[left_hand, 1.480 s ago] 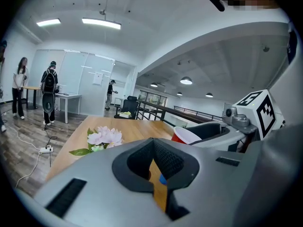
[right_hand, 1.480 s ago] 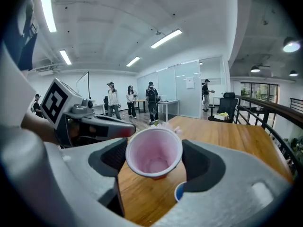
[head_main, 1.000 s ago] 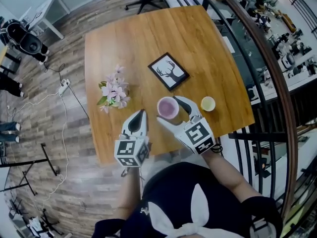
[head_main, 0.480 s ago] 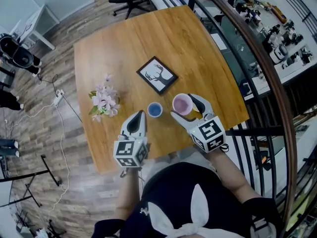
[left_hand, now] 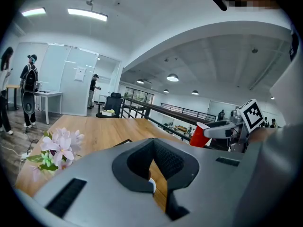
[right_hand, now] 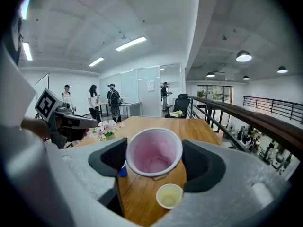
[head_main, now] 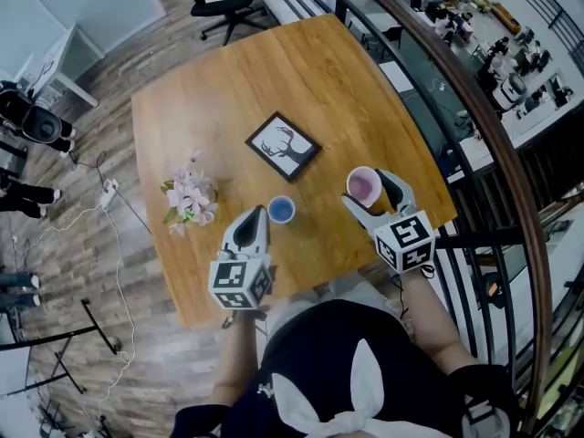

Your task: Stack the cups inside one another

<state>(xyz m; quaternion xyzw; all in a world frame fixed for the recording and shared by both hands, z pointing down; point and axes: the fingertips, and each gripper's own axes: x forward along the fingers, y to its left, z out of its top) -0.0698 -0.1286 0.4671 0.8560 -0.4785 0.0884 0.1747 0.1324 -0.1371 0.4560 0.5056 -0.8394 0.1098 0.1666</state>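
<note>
The pink cup (right_hand: 154, 152) is clamped between the fingers of the right gripper (right_hand: 154, 156). One pad is pressed against each side of its wall, its open mouth is turned towards the camera, and its base is raised clear of the wooden table (right_hand: 142, 193). In the head view the same cup (head_main: 363, 185) is seen between the two right fingers, near the table's right edge (head_main: 429, 190). From the left gripper view its red outer wall (left_hand: 201, 135) is shown, gripped at the right fingers' tips.

A small yellow cup (right_hand: 169, 195) is seen upright on the table, below the held cup and between the right fingers. It is apart from the pink cup.

The fingers of the left gripper (head_main: 255, 212) are brought together at their tips, and nothing is held between them. A blue cup (head_main: 281, 210) is found upright on the table just beyond those tips, slightly to their right and not touched by them. From the right fingers it lies off to the left, where a sliver of it (right_hand: 122, 170) is shown beside the left pad.

A framed deer picture (head_main: 283, 146) is laid flat farther ahead of the left fingers, past the blue cup. A spray of pink flowers (head_main: 189, 197) is set to the left of them.
</note>
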